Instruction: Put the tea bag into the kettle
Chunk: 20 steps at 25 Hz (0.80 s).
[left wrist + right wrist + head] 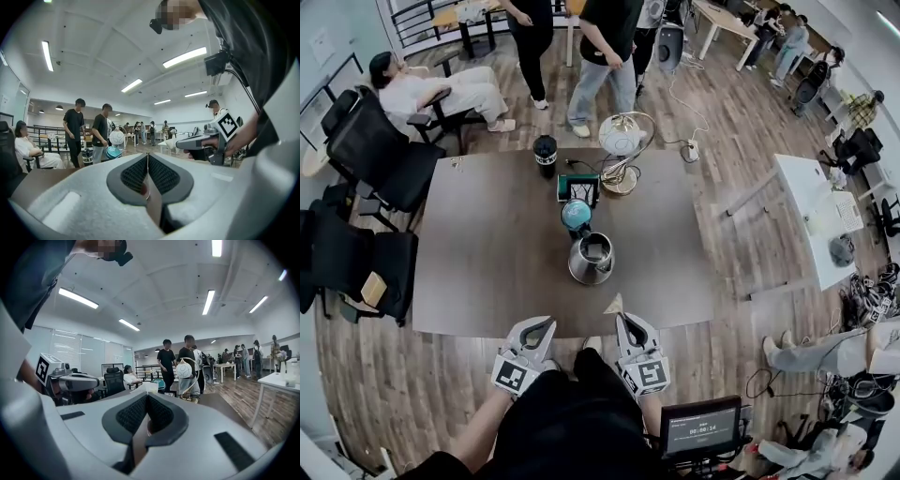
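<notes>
A steel kettle (591,260) stands mid-table with its teal lid (577,215) flipped up. The small pale tea bag (614,305) sticks out of my right gripper (622,319), which is shut on it near the table's front edge, short of the kettle. From the right gripper view the tea bag (145,388) shows just past the closed pads (159,414). My left gripper (547,322) hovers beside it at the front edge, its pads (136,173) pressed together with nothing between them. The left gripper view also catches the right gripper (206,140) and the tea bag (171,144).
Behind the kettle sit a green tea box (578,188), a round white desk lamp (622,142) and a black cup (545,154) on the dark table (478,253). Black chairs (366,150) stand at the left. People stand and sit beyond the far edge.
</notes>
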Motion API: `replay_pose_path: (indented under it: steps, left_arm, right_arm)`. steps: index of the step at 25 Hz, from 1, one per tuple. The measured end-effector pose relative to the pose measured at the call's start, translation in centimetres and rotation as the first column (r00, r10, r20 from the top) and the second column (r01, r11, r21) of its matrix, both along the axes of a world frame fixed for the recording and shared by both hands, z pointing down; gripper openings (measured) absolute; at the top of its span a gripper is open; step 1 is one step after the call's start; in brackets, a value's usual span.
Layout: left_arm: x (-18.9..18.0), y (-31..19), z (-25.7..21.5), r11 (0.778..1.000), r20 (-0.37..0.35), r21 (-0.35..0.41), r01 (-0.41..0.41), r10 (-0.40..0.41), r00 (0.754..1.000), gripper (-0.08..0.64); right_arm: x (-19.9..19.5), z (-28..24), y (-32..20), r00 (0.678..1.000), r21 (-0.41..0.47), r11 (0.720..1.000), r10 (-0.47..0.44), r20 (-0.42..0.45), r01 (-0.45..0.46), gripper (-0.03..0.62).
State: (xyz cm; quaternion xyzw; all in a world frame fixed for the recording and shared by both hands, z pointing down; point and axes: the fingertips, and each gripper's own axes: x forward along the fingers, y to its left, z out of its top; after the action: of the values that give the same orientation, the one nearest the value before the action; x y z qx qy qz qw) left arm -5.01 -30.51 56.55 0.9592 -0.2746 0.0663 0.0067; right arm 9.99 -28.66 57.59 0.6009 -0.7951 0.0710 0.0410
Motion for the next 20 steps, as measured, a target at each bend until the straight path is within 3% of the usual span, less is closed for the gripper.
replay_pose_path:
  steps: [8, 20]
  left_arm:
    - [3.4, -2.3, 0.0, 1.000, -0.002, -0.015, 0.021, -0.021, 1.000, 0.000]
    - [5.3, -5.7, -0.6, 0.993, -0.047, -0.013, -0.121, 0.120, 0.992, 0.000]
  right_arm:
    - [4.7, 0.6, -2.4, 1.000, -0.007, 1.000, 0.010, 0.000, -0.010, 0.008]
    - [6.0, -1.3, -5.5, 0.991, -0.003, 0.993, 0.121, -0.063, -0.122, 0.008]
